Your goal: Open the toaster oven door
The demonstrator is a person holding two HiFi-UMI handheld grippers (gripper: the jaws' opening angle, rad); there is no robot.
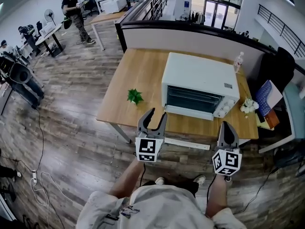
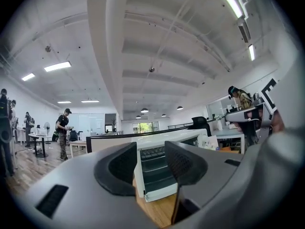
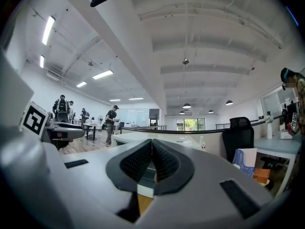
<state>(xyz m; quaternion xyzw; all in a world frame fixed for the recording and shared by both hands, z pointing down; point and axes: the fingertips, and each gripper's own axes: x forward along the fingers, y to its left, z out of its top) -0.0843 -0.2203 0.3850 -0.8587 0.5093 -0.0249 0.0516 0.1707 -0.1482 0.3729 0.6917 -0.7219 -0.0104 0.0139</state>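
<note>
A white toaster oven (image 1: 198, 85) stands on the wooden table (image 1: 138, 78), its dark glass door (image 1: 193, 98) shut and facing me. My left gripper (image 1: 153, 116) is open at the table's near edge, just left of the oven's front corner, with nothing between its fingers. Through its jaws the left gripper view shows the toaster oven (image 2: 162, 163). My right gripper (image 1: 228, 129) is shut and empty, held off the table's front edge below the oven's knob side. In the right gripper view its pads (image 3: 151, 161) meet, hiding most of the oven.
A small green plant (image 1: 135, 96) sits left of the oven. A clear bottle (image 1: 238, 61) and white flowers (image 1: 248, 105) are at the table's right. A dark partition (image 1: 190, 32) runs behind. A black chair (image 1: 279, 68) and books (image 1: 267, 99) are right. People stand far left.
</note>
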